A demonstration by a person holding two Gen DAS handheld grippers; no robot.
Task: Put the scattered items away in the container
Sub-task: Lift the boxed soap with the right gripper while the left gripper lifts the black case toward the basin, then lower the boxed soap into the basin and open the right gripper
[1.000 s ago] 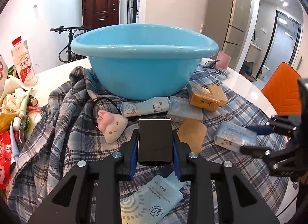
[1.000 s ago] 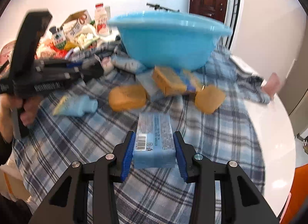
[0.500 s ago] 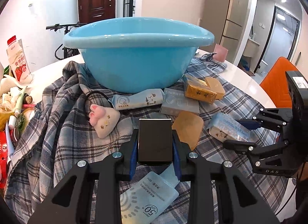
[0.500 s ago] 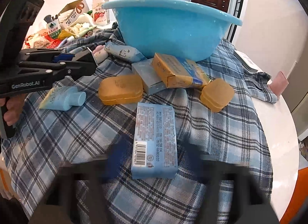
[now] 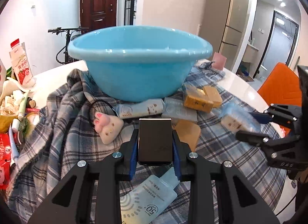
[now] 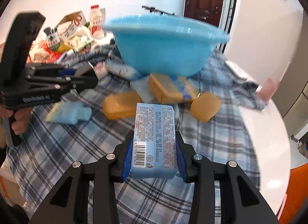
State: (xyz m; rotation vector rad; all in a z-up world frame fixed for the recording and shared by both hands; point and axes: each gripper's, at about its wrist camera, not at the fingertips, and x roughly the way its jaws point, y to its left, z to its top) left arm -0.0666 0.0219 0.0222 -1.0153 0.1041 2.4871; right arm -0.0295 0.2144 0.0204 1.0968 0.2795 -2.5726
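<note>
Left gripper (image 5: pixel 155 148): jaws are clamping a flat dark box (image 5: pixel 155 141) by its two long sides, just in front of the blue basin (image 5: pixel 138 70). Right gripper (image 6: pixel 153 153): jaws are gripping a pale blue wipes pack (image 6: pixel 154 137), label and barcode up, also in front of the basin and lower than its rim.

Judgement: both loads are waiting for the carry into the basin. To do it well, each should be rising above the rim before going forward, since the wall is tall and flares outward. One hand at a time is safer, as the grippers are working near each other. Release only once over the hollow. The pack is sticking out well past the pads, so it could sag or pivot.

Still lying against the basin's foot: an orange packet (image 6: pixel 169 89), two tan soap cases (image 6: pixel 121 105), a paw-shaped squishy (image 5: pixel 107 127), a sunscreen tube (image 5: pixel 146 200).

Surface: a plaid cloth (image 6: pixel 211 147) is covering a white table (image 6: pixel 269 127); the basin is sitting on it. Left of the basin, a milk carton (image 5: pixel 21 66) and clutter. Behind it, a dark door (image 5: pixel 98 6) and a bicycle (image 5: pixel 67 37).
</note>
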